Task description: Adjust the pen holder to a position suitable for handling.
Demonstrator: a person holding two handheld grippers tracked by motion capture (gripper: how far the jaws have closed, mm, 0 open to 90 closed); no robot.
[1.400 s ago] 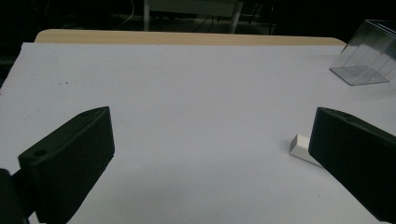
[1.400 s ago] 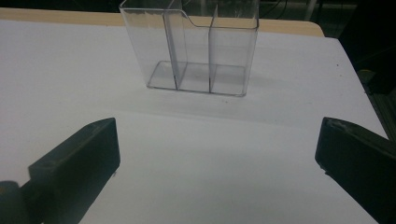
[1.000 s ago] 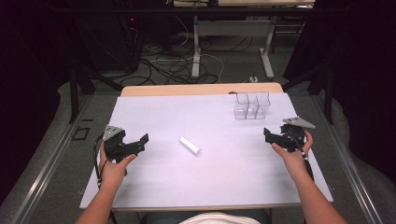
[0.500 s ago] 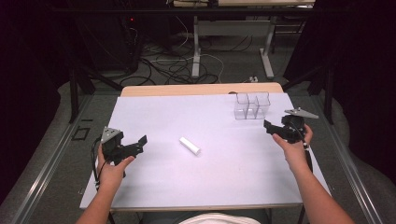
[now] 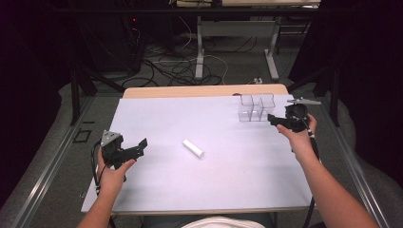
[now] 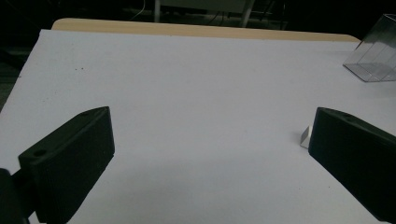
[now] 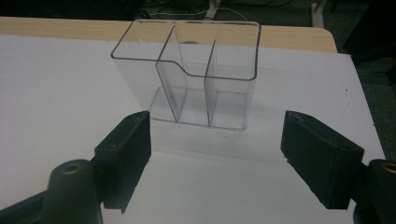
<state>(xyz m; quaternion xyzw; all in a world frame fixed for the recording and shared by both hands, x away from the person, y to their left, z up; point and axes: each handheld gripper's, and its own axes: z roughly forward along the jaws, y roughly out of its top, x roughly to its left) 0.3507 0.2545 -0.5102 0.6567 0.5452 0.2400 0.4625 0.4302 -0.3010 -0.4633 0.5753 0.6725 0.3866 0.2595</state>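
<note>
Approaching the clear organizer with the right gripper: in the right gripper view its jaws stand wide, nothing between them, and they have just narrowed a little. The organizer sits upright at the upper right of the high view, on the white table, just beyond the jaw tips and not touched yet. It has three compartments, all apparently empty.

Advice for this step, as I read it:
- Centre the jaws on the front wall before closing; right now the box sits slightly left of centre in the right gripper view.
- Clear thin plastic will likely slip or flex, so grip low or across a divider, not the rim.
- Keep the gripper level so the box doesn't tip.

The left gripper hangs at the lower left of the high view, jaws also wide and empty. The white cylinder lies flat at mid-table, apart from both grippers; its end peeks beside the right-hand jaw in the left gripper view.
</note>
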